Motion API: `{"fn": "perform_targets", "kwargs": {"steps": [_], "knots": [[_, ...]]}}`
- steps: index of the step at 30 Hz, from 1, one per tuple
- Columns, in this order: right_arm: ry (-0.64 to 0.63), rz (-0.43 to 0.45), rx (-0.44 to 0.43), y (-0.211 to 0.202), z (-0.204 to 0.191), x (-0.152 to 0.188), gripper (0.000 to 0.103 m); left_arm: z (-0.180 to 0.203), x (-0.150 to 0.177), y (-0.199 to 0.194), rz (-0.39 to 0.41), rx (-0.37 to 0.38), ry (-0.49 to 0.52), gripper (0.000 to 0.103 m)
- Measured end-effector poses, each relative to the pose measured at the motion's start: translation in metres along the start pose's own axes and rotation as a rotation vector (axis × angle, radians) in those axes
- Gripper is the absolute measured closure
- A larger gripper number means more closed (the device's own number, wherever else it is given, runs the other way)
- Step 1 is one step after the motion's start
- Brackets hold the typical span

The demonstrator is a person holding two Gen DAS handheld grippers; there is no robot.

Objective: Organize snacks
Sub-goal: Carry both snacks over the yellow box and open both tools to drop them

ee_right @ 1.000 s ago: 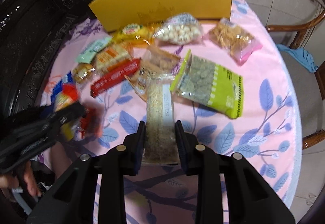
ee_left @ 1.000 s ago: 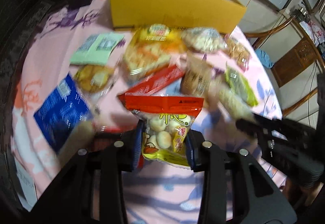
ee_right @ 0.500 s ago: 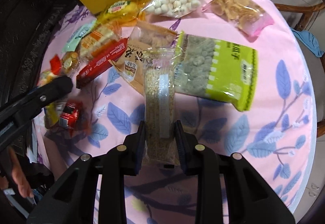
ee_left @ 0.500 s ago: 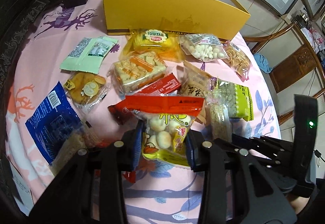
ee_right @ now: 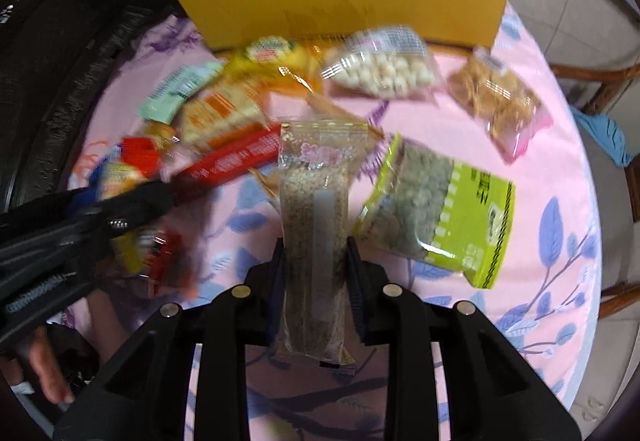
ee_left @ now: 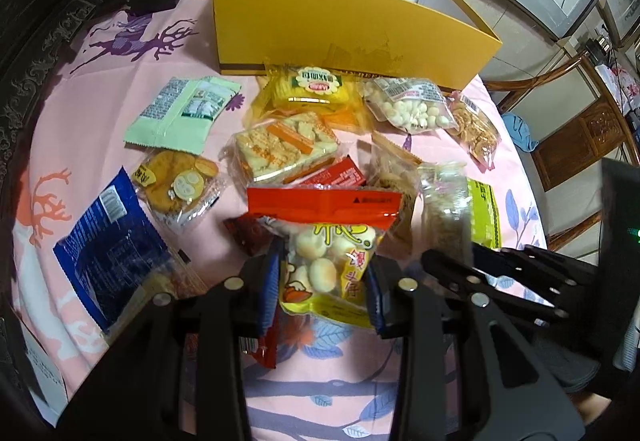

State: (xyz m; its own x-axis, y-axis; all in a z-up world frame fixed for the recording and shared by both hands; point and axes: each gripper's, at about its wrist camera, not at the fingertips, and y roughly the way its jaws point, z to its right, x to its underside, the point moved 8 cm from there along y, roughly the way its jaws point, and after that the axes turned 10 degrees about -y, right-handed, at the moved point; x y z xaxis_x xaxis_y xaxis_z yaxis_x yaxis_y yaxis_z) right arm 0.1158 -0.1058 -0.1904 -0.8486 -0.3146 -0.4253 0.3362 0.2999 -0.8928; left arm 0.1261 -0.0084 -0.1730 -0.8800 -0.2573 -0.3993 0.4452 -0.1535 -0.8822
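My left gripper [ee_left: 324, 277] is shut on a clear bag of small round buns with a red top strip [ee_left: 328, 249], held above the pink tablecloth. In the right wrist view, my right gripper [ee_right: 314, 269] has its jaws closing on a long clear packet of grain bar [ee_right: 314, 201], and the pads press its sides. The open yellow box [ee_left: 352, 29] stands at the table's far side, its white inside bare where visible. Each gripper shows in the other's view: the right gripper [ee_left: 480, 261] close beside the left, and the left gripper [ee_right: 120, 209] blurred.
Several snack packets lie on the tablecloth [ee_right: 520, 145] between the grippers and the box: a lime-green bag [ee_right: 444, 209], a bag of white balls [ee_left: 408, 105], a blue packet [ee_left: 112, 245], a pale green one [ee_left: 180, 113]. Wooden chairs [ee_left: 580, 129] stand at the right. A hand [ee_right: 44, 369] shows at lower left.
The right gripper has carried its long packet leftward, ending close beside the left gripper. The left gripper keeps its hold on the bun bag and has hardly shifted.
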Motion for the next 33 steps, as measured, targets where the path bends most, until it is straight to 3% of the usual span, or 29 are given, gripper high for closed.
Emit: {"fn": "perform_targets", "kwargs": {"steps": [11,20,27,33], "knots": [[0.031,0.117,0.024,-0.043,0.015,-0.029,0.075,0.018,-0.036,-0.009,0.059,0.011,0.022,0.067],[0.044,0.158,0.026,-0.056,0.031,-0.050,0.075,0.029,-0.065,-0.014,0.083,0.027,0.021,0.067],[0.061,0.231,0.021,-0.064,0.051,-0.129,0.075,0.049,-0.133,-0.018,0.141,0.033,0.027,0.067],[0.103,0.273,0.029,-0.064,0.075,-0.209,0.075,0.059,-0.216,-0.009,0.180,0.008,0.004,0.066]]}}
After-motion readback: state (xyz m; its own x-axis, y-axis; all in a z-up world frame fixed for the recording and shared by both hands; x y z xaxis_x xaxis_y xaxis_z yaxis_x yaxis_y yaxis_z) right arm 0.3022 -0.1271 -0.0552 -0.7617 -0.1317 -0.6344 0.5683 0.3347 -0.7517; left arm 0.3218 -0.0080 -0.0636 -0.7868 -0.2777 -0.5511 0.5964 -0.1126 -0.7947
